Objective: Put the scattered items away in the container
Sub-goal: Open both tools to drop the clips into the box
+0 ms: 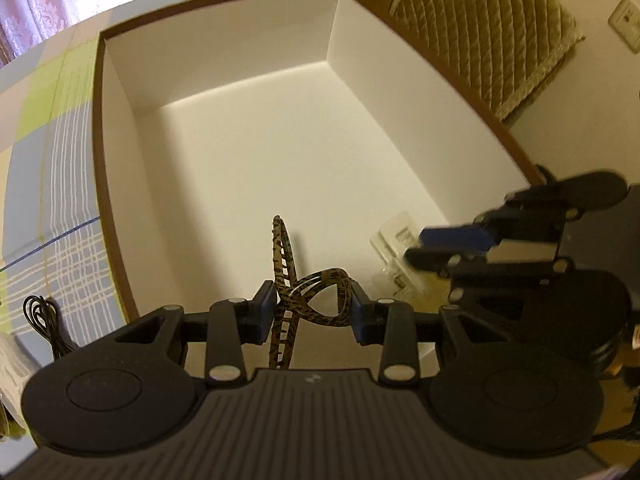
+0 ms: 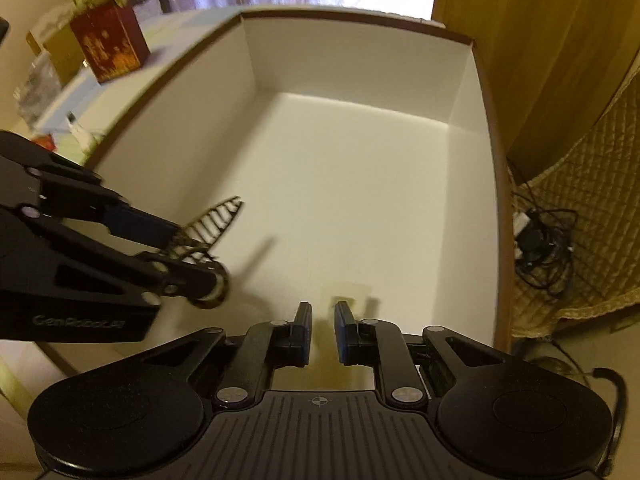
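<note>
Big white box [image 1: 256, 148] with a brown rim fills both views, sitting on a checked cloth [image 1: 60, 160]. Left hand-held gripper [image 1: 314, 312] reaches in over the near wall, angled down, fingers pinching a tortoiseshell hair clip [image 1: 316, 292]; the clip hangs above the box floor near the near edge. Right hand-held gripper [image 2: 323, 322] is level beside it, also tipped into the box, fingers slightly parted with nothing between them. A clear plastic piece [image 1: 394, 240] lies on the box floor towards the near right corner, just beyond the right gripper's fingertips. Black cable [image 1: 44, 324] on the cloth outside the left wall.
</note>
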Demonstrator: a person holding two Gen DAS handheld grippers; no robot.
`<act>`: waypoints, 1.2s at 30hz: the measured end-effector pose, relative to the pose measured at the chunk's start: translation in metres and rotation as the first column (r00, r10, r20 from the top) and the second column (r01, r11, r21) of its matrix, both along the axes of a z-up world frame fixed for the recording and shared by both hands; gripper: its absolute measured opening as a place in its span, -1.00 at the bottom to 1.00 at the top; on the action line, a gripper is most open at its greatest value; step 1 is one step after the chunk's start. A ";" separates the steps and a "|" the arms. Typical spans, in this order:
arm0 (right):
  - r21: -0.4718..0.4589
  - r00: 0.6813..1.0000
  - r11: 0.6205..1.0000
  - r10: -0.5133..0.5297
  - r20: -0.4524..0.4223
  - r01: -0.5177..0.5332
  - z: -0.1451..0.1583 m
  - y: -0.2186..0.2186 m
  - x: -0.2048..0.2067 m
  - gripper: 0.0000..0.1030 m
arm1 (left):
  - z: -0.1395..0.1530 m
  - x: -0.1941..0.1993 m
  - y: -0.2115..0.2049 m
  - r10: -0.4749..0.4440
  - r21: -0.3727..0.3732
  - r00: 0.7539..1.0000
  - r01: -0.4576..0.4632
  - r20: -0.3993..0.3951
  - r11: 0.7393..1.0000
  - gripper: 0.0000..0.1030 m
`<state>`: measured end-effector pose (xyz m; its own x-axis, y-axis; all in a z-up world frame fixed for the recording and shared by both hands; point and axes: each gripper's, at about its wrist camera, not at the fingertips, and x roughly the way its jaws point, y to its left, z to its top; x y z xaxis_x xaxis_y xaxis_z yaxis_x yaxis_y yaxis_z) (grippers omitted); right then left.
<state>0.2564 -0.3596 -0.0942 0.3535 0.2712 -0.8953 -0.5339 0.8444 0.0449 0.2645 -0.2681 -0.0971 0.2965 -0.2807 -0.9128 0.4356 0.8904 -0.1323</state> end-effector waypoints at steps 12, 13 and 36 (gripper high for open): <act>0.031 0.996 0.995 0.093 0.010 -0.093 0.013 -0.002 -0.016 0.38 | 0.004 -0.001 -0.009 -0.031 0.008 0.999 0.031 -0.008 0.999 0.03; 0.024 0.996 0.996 0.090 0.017 -0.091 0.014 -0.002 -0.017 0.39 | 0.006 -0.002 -0.010 -0.032 0.006 0.999 0.032 -0.002 0.999 0.08; 0.015 0.994 1.000 -0.013 0.113 0.011 0.045 0.012 -0.052 0.95 | 0.047 -0.035 0.014 -0.003 0.012 0.996 0.002 0.088 1.000 0.82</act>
